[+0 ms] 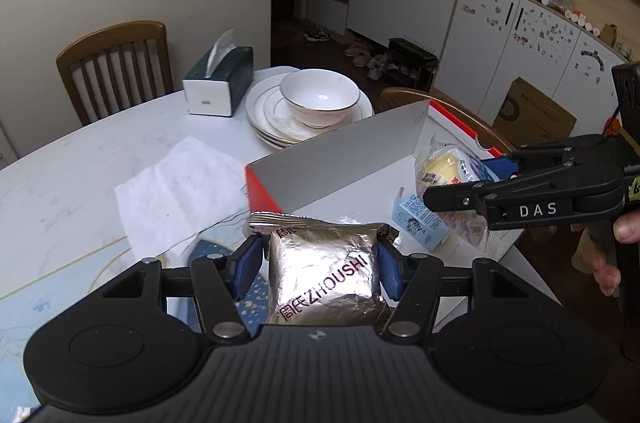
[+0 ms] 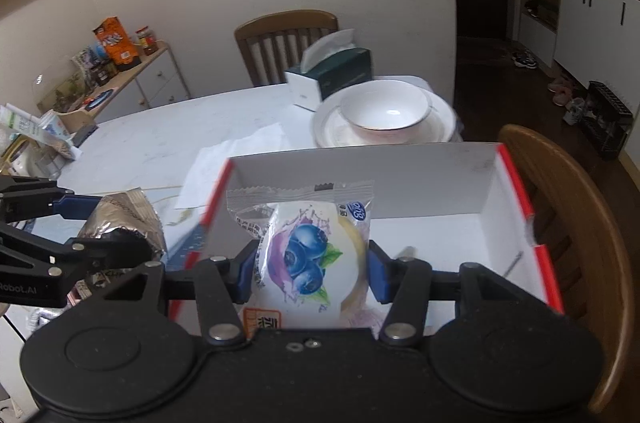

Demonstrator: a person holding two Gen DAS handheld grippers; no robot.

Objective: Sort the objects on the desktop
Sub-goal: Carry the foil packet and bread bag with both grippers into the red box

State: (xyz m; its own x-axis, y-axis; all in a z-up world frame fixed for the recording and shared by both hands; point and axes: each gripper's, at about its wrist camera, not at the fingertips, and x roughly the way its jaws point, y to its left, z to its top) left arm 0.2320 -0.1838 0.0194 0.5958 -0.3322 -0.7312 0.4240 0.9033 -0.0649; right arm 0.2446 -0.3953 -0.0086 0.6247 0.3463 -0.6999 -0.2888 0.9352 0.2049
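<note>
While the left gripper (image 1: pixel 320 263) is clamped on a silver foil packet (image 1: pixel 324 275), its blue pads press on both side edges of the packet, and the packet stands up between them with its crimped top edge pointing away from the camera. This packet is just outside the red-and-white box (image 1: pixel 340 151), at its near left corner, above the bench (image 1: pixel 80 151).

As for the right gripper (image 2: pixel 312 271), it is clamped on a blueberry snack bag (image 2: pixel 308 255), with a pad on each side of the bag. The bag is held over the inside of the box, near its front left part, and its sealed top edge points to the back wall of the box.

Inside the box, to the right of the bag, the white floor is open up to the red right rim. A small blue carton (image 1: pixel 420 227) lies in the box under the right gripper.

Behind the box stands a stack of plates (image 1: pixel 276 115) with a bowl (image 1: pixel 316 95), near the back wall. A tissue box (image 1: pixel 218 83) is left of the plates. A white paper sheet (image 1: pixel 176 195) lies on the bench just left of the box. A wooden chair (image 2: pixel 580 223) is close to the right side of the box.
</note>
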